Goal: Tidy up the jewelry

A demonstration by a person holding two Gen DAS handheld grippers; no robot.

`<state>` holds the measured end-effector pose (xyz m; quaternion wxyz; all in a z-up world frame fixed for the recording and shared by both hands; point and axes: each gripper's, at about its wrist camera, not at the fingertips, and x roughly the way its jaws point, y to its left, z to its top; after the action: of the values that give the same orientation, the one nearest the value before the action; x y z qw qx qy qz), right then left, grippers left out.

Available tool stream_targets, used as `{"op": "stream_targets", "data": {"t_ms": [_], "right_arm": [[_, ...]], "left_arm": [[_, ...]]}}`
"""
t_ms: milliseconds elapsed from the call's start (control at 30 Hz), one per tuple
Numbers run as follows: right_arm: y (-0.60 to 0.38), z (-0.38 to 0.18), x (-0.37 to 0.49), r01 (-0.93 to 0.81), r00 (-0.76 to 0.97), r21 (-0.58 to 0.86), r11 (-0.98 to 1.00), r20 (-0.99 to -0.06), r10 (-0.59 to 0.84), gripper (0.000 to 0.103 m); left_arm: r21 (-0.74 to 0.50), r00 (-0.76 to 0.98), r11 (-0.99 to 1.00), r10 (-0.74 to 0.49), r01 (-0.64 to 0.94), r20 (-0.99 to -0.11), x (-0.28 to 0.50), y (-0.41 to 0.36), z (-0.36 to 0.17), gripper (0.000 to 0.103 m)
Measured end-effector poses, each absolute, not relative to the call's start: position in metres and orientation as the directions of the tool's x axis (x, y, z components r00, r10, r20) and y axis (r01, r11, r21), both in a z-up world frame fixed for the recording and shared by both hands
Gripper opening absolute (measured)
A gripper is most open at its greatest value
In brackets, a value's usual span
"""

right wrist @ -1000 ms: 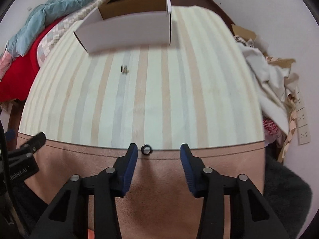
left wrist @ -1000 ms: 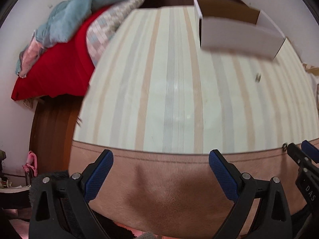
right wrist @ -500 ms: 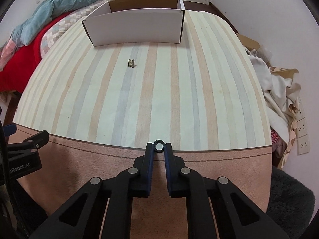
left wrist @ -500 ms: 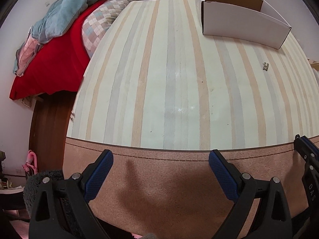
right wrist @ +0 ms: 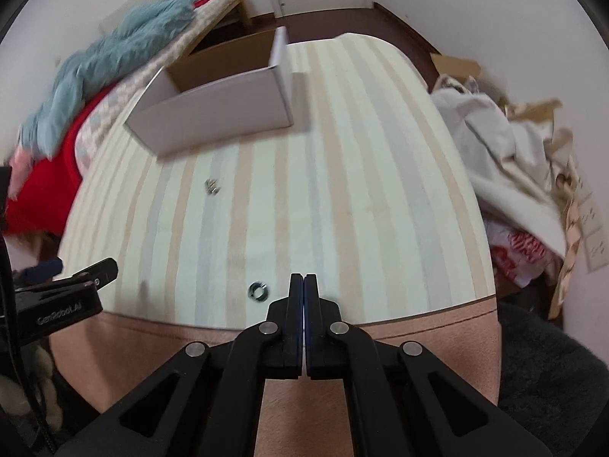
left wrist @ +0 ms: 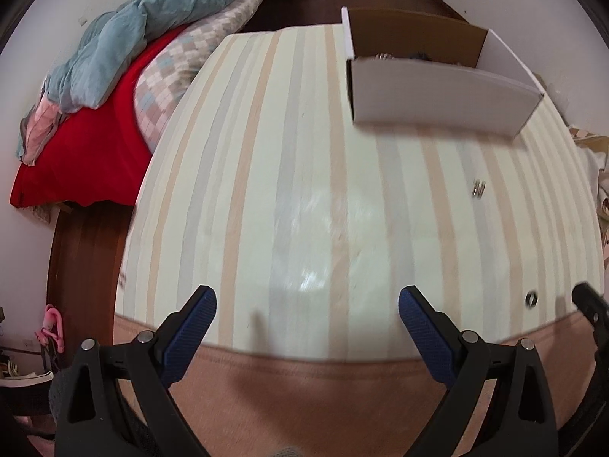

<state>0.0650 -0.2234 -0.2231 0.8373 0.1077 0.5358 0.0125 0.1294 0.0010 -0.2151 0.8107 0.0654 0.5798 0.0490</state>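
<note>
A single dark ring (right wrist: 258,290) lay flat on the striped table (right wrist: 342,190), its hole facing up, so it pointed nowhere in particular. It sat close to the table's near edge, just inside the pink border of the cloth, and looked like a small dark metal band with a pale glint on its rim. From the left camera the same ring (left wrist: 530,298) showed near the right end of that near edge.

The right gripper (right wrist: 304,285) hung just beside the ring, a little to its right, with its two fingers pressed together and nothing between them; the ring was apart from the fingertips. The left gripper (left wrist: 306,304) was held over the near edge farther left, its two blue-padded fingers spread wide and gripping nothing.

Farther in, toward the middle of the table, lay one small pale metal piece (right wrist: 212,186), possibly a pair of earrings; it was too blurred to tell how many or which way its long side ran.

One open white cardboard box (right wrist: 213,118) stood at the far edge, its long side running roughly along that edge. Over its front wall the left view showed a few small items (left wrist: 384,56) inside, too small to count.

A red bed (left wrist: 87,144) with a blue quilt (left wrist: 125,38) stood past the table's left edge, and a heap of pale cloth (right wrist: 506,160) past its right.
</note>
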Motion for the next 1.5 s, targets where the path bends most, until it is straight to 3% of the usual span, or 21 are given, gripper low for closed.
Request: {"op": "stream_targets", "data": {"t_ms": [133,200,267,367,500,533,567,1000,1333,1367,1467,1500], "right_arm": [[-0.229,-0.231,0.073,0.086,0.371,0.327,0.941,-0.887,0.274,0.002],[-0.218,-0.233,0.077,0.05,0.365,0.318,0.947,-0.889,0.279,0.007],[-0.202,-0.235,0.078,0.015,0.369,0.273,0.962,-0.896,0.249,0.019],[-0.182,-0.243,0.082,-0.019,0.352,0.187,0.982,-0.918,0.182,0.02],[-0.16,-0.245,0.079,-0.069,0.385,0.062,0.996,-0.919,0.084,0.02],[-0.156,-0.245,0.077,-0.076,0.393,0.037,0.996,-0.917,0.064,0.016],[-0.155,-0.245,0.077,-0.081,0.4,0.024,0.996,-0.915,0.055,0.004],[-0.221,-0.219,0.081,0.086,0.449,0.298,0.951,-0.863,0.23,0.004],[-0.251,-0.215,0.112,0.15,0.485,0.258,0.954,-0.86,0.156,0.004],[-0.255,-0.215,0.115,0.154,0.486,0.256,0.954,-0.86,0.153,0.004],[-0.264,-0.217,0.124,0.167,0.49,0.251,0.954,-0.86,0.141,0.004],[-0.266,-0.217,0.127,0.171,0.492,0.251,0.953,-0.86,0.138,0.004]], "left_arm": [[0.158,0.333,0.987,0.156,-0.021,-0.93,0.14,0.002,-0.213,0.098],[0.161,0.33,0.986,0.162,-0.032,-0.93,0.141,0.006,-0.214,0.098],[0.167,0.325,0.985,0.172,-0.044,-0.93,0.141,0.013,-0.216,0.098],[0.177,0.314,0.982,0.188,-0.063,-0.931,0.138,0.025,-0.218,0.098],[0.189,0.301,0.979,0.205,-0.081,-0.931,0.134,0.037,-0.222,0.098],[0.189,0.298,0.978,0.206,-0.083,-0.932,0.134,0.039,-0.222,0.098],[0.189,0.296,0.978,0.205,-0.084,-0.933,0.134,0.039,-0.223,0.098],[0.163,0.308,0.984,0.175,-0.066,-0.935,0.143,0.028,-0.22,0.098],[0.029,0.341,0.994,-0.009,0.107,-0.94,0.182,-0.053,-0.224,0.097],[0.02,0.339,0.992,-0.024,0.125,-0.94,0.187,-0.062,-0.226,0.095],[0.014,0.33,0.986,-0.043,0.167,-0.943,0.196,-0.083,-0.233,0.074],[0.002,0.323,0.984,-0.056,0.178,-0.945,0.199,-0.089,-0.236,0.061]]}}
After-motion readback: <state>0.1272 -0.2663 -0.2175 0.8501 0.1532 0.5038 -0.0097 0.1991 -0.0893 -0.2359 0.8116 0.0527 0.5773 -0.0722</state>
